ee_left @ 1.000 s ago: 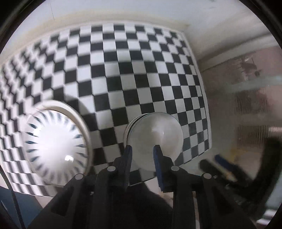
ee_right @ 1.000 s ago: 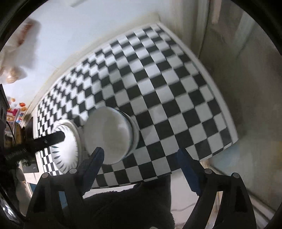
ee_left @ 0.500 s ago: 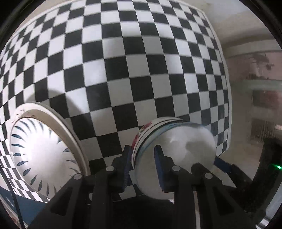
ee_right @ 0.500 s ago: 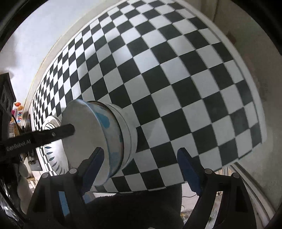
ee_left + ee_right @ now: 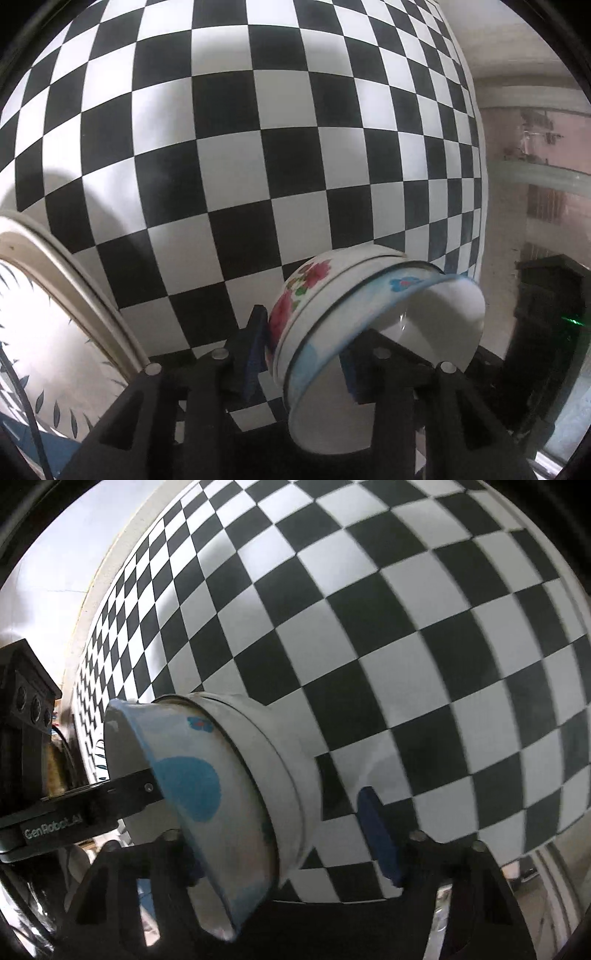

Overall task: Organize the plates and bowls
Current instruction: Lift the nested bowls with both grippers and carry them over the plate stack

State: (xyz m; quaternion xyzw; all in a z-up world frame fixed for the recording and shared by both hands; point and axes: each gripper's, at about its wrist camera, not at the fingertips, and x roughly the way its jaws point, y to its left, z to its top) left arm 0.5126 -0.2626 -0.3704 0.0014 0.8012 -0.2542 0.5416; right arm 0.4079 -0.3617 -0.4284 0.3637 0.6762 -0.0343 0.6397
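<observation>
Left gripper (image 5: 303,350) jaws opening astride stacked bowls' (image 5: 332,314) rim; right gripper (image 5: 280,834) jaws closing around them.

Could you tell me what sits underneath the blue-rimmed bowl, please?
The blue-rimmed bowl is nested in a bowl with red flowers, on the checkered tablecloth. The lower bowl's inside is covered.

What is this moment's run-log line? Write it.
left tongs: opening, astride bowl stack rim | right tongs: closing around bowl stack, ungripped | plate: alongside

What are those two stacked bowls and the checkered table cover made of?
The flowered bowl and blue-patterned bowl look like glossy enamelled metal, judging by the thin dark-edged rims, though glazed ceramic is possible. The checkered cover looks like smooth vinyl with a soft sheen.
</observation>
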